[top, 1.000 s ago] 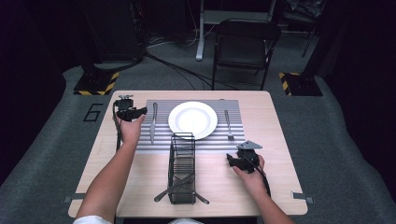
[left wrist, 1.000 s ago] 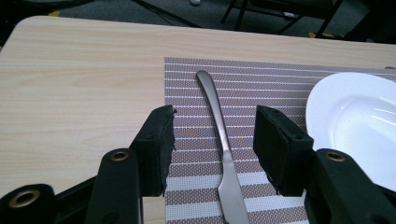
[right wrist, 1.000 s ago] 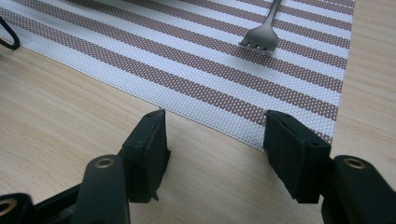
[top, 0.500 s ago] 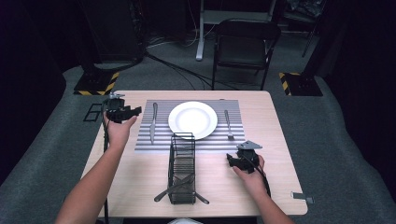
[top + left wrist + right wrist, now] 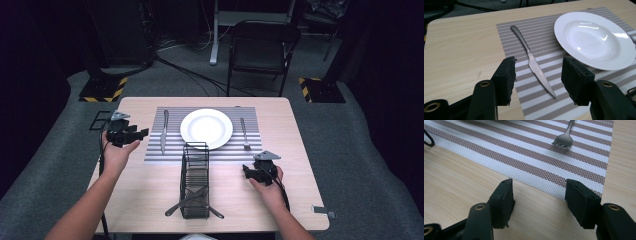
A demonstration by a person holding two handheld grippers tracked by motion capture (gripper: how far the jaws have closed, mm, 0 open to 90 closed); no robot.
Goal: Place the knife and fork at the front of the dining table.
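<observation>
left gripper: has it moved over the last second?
Yes. In the high view the left gripper has drawn back from the knife toward the table's left edge; it now sits off the striped placemat, jaws open.

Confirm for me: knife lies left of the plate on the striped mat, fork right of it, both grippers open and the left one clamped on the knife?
Not clamped. The left gripper view shows the left gripper open and empty, short of the knife. Plate, mat, fork and open right gripper are as stated.
</observation>
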